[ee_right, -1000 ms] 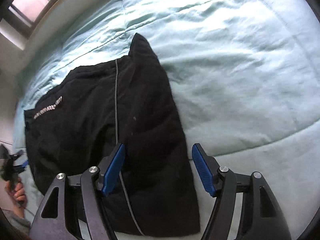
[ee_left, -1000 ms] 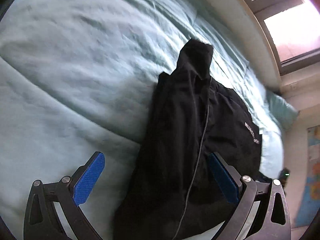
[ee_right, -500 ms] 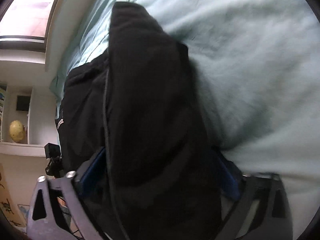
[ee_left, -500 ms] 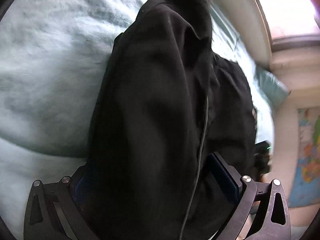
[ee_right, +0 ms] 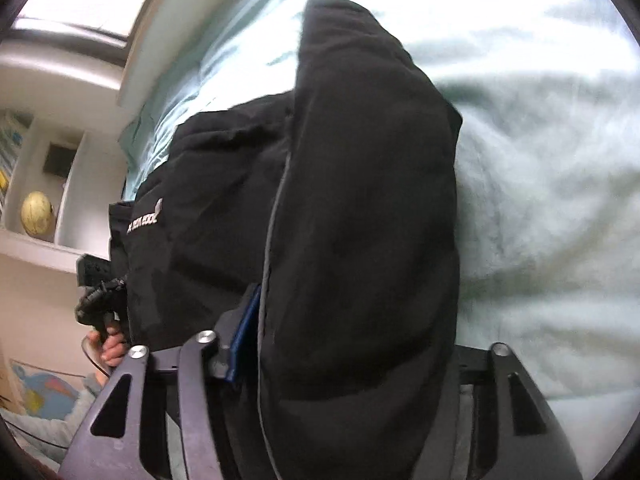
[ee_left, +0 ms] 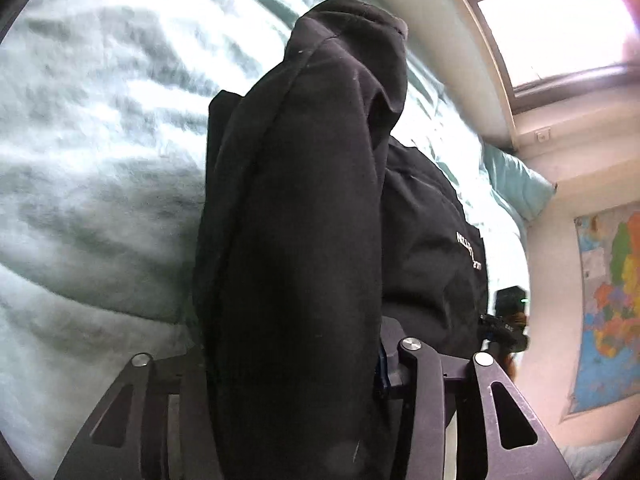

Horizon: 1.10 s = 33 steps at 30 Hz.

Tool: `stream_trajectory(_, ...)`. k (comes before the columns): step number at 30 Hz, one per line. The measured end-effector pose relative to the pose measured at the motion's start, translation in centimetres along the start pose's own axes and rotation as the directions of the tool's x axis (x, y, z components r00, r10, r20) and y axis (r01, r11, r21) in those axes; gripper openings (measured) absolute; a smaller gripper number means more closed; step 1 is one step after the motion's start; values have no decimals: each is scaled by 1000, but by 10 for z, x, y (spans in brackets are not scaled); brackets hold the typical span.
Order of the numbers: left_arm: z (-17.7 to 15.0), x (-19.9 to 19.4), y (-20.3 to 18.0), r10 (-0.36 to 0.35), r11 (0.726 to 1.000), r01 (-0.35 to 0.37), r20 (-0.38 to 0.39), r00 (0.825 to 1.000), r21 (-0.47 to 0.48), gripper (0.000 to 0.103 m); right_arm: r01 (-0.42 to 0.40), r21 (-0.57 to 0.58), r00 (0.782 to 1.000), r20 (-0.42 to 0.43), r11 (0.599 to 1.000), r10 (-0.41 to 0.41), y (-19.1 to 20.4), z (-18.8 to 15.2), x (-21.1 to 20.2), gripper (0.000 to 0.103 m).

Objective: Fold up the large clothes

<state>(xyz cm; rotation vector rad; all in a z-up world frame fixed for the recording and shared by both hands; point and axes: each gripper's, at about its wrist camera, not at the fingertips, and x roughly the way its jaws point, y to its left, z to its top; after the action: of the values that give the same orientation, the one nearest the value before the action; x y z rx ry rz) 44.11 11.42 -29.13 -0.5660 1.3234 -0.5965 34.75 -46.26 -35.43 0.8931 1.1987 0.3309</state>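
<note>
A large black garment (ee_left: pixel 304 216) with small white lettering (ee_left: pixel 468 250) lies on a pale green bedspread (ee_left: pixel 92 152). My left gripper (ee_left: pixel 292 364) is shut on a thick fold of its near edge and lifts it; the cloth hides the fingertips. In the right wrist view the same black garment (ee_right: pixel 360 216) fills the middle. My right gripper (ee_right: pixel 344 344) is shut on another thick fold of it, one blue pad (ee_right: pixel 248 328) showing at the left. The rest of the garment trails back over the bed.
The bedspread (ee_right: pixel 540 160) spreads wide around the garment. A window (ee_left: pixel 552 20) and the wall run along the bed's far side. A map (ee_left: pixel 612 304) hangs on the wall. Shelves with a yellow globe (ee_right: pixel 37 214) stand beyond the bed.
Both grippers were open above the flat garment. They came down onto its near edge, shut on the cloth and raised it, so the fold now stands up in front of both cameras.
</note>
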Motion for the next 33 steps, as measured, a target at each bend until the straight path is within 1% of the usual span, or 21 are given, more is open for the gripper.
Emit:
stream_trajectory(1, 4, 6, 4, -14, 999, 13, -15, 1000, -35, 65, -38, 54, 999, -14, 998, 39, -9, 5, 8, 81)
stream_trajectory(2, 7, 15, 8, -30, 998, 28, -23, 999, -64, 69, -47, 75, 999, -13, 996, 48, -13, 6, 14, 81)
stream_trajectory(3, 7, 18, 9, -31, 996, 29, -24, 999, -79, 70, -35, 69, 999, 1, 997, 35, -10, 6, 15, 81)
stream_trajectory(4, 7, 21, 8, -19, 996, 17, -22, 1000, -85, 70, -23, 57, 1000, 12, 998, 22, -6, 4, 13, 78)
stream_trajectory(5, 6, 19, 1, 15, 998, -15, -4, 1000, -66, 69, -9, 40, 1000, 20, 999, 8, 0, 1, 10, 74)
stream_trajectory(6, 4, 15, -4, 32, 998, -32, 14, 999, -49, 57, 12, 9, 999, 40, 1000, -12, 9, -4, 3, 64)
stream_trajectory(7, -3, 6, -18, 62, 998, -61, 54, 997, -12, 45, 23, -13, 998, 57, 1000, -22, 16, -8, -4, 54)
stream_trajectory(8, -8, 2, -31, 65, 998, -66, 84, 994, 3, 40, 35, -34, 996, 80, 999, -32, 24, -13, -11, 49)
stream_trajectory(9, -14, -7, -40, 50, 999, -51, 114, 992, 9, 35, 47, -55, 993, 108, 997, -41, 35, -21, -20, 44)
stream_trajectory(10, -20, -17, -48, 25, 1000, -26, 142, 990, 6, 33, 51, -70, 991, 127, 996, -42, 44, -25, -27, 42)
stream_trajectory(11, -26, -26, -58, -1, 1000, -1, 161, 987, 9, 32, 49, -86, 989, 146, 995, -36, 59, -35, -33, 41)
stream_trajectory(13, -36, -43, -78, -23, 998, 13, 184, 983, 55, 31, 26, -115, 983, 186, 993, -5, 82, -52, -51, 40)
stream_trajectory(15, -50, -61, -119, -54, 990, 26, 204, 977, 140, 31, 42, -141, 975, 224, 989, -9, 103, -67, -70, 40)
stream_trajectory(17, -61, -74, -153, -83, 979, 39, 216, 973, 200, 31, 51, -163, 967, 256, 985, -8, 119, -80, -92, 40)
stream_trajectory(20, -79, -87, -196, -115, 961, 53, 221, 968, 270, 31, 55, -174, 953, 303, 983, 0, 132, -104, -141, 40)
stream_trajectory(22, -92, -89, -216, -130, 954, 64, 212, 969, 293, 31, 109, -194, 943, 329, 975, -39, 142, -118, -178, 40)
stream_trajectory(26, -120, -64, -255, -150, 948, 90, 182, 972, 306, 32, 206, -205, 926, 358, 957, -123, 152, -131, -227, 40)
stream_trajectory(28, -130, -44, -265, -145, 950, 92, 160, 976, 298, 33, 241, -181, 919, 360, 954, -164, 141, -137, -249, 40)
stream_trajectory(30, -136, -14, -273, -130, 955, 91, 124, 984, 281, 33, 269, -157, 914, 353, 950, -201, 133, -131, -256, 40)
stream_trajectory(32, -141, 24, -272, -126, 967, 104, 81, 989, 231, 33, 298, -126, 912, 330, 946, -244, 114, -125, -260, 40)
stream_trajectory(33, -155, 31, -268, -121, 970, 103, 70, 990, 219, 33, 312, -106, 912, 313, 944, -266, 99, -123, -259, 41)
